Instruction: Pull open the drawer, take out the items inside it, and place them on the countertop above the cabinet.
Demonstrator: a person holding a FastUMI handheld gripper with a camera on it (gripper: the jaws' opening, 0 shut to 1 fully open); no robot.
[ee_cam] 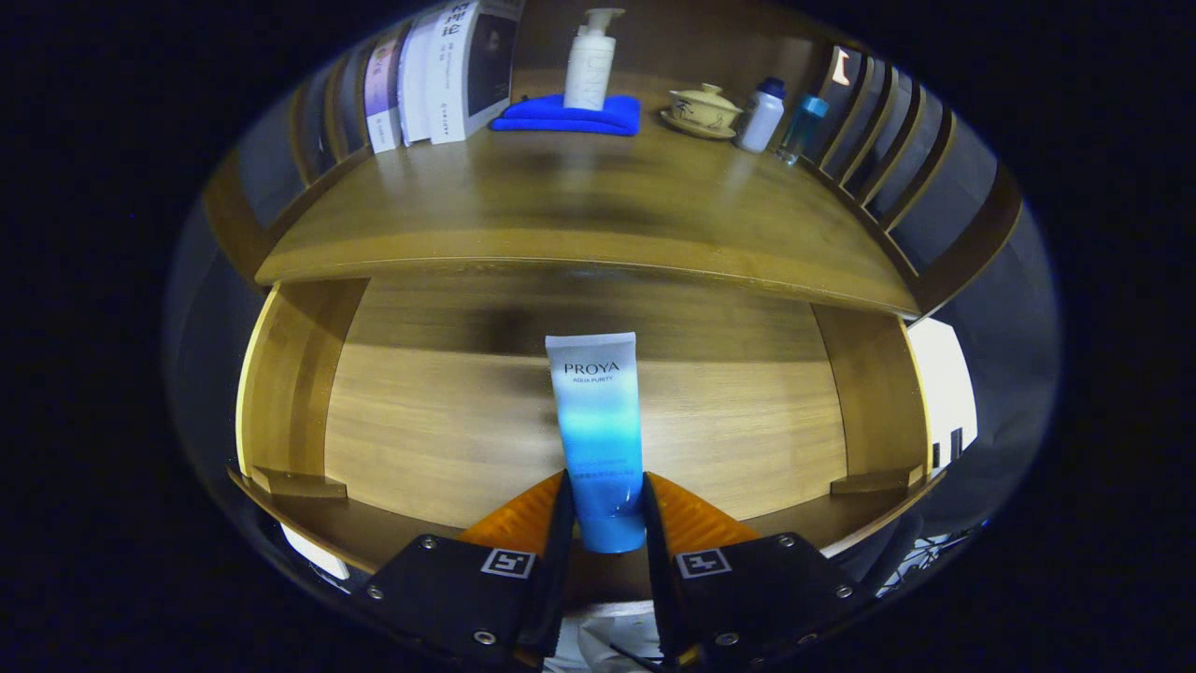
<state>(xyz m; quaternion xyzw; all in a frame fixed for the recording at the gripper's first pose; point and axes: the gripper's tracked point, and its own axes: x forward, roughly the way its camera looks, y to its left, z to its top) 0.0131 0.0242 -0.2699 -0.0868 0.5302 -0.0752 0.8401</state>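
while the drawer [299, 411] stood open, the tube [598, 430] was not yet on the countertop [579, 206].
gripper [603, 509] fingers were closed tight on the tube's lower end.

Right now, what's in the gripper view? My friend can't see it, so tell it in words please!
The gripper has its jaws shut on a blue and white plastic tube, held above the open wooden drawer. Beyond it, the wooden countertop carries books, a white pump bottle on a folded blue cloth, a lidded teacup and two small bottles.
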